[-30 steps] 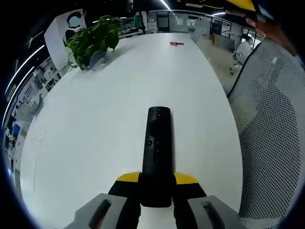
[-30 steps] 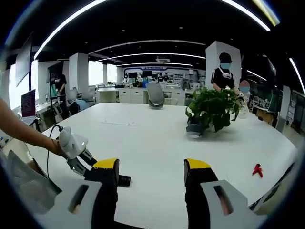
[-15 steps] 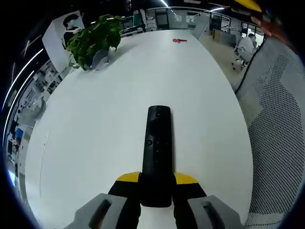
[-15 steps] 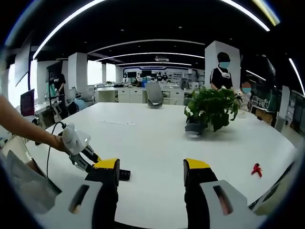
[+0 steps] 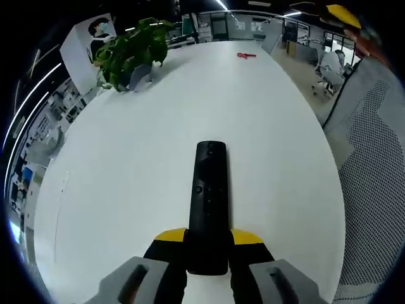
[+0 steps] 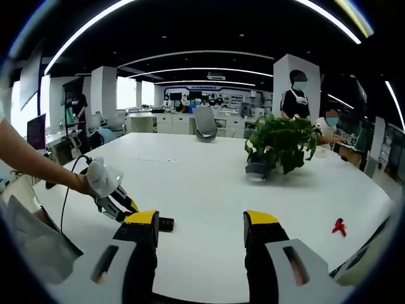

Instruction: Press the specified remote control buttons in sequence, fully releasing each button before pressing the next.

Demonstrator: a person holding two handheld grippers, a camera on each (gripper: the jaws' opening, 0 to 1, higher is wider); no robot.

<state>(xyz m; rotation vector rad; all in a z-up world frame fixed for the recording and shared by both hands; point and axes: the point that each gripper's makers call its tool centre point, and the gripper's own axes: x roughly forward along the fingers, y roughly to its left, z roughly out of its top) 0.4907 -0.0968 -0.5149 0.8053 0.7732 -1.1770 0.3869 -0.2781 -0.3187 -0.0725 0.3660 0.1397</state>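
Black and slim, the remote control (image 5: 209,202) is what we see first in the left gripper view: a long matte bar with small round buttons, its near end clamped between the yellow-tipped jaws of the left gripper (image 5: 209,246), its far end reaching out above the smooth white table (image 5: 126,164). Beyond the remote's tip stands a grey pot (image 5: 140,75) holding a leafy green plant (image 5: 130,50); further off lies a small red object (image 5: 246,55). Right of the remote we see a perforated mesh chair back (image 5: 373,164).

In the right gripper view, the right gripper (image 6: 200,229) stands with jaws wide apart, holding nothing. Left of them the left gripper (image 6: 112,193) holds the remote (image 6: 166,223) above the table (image 6: 202,190).
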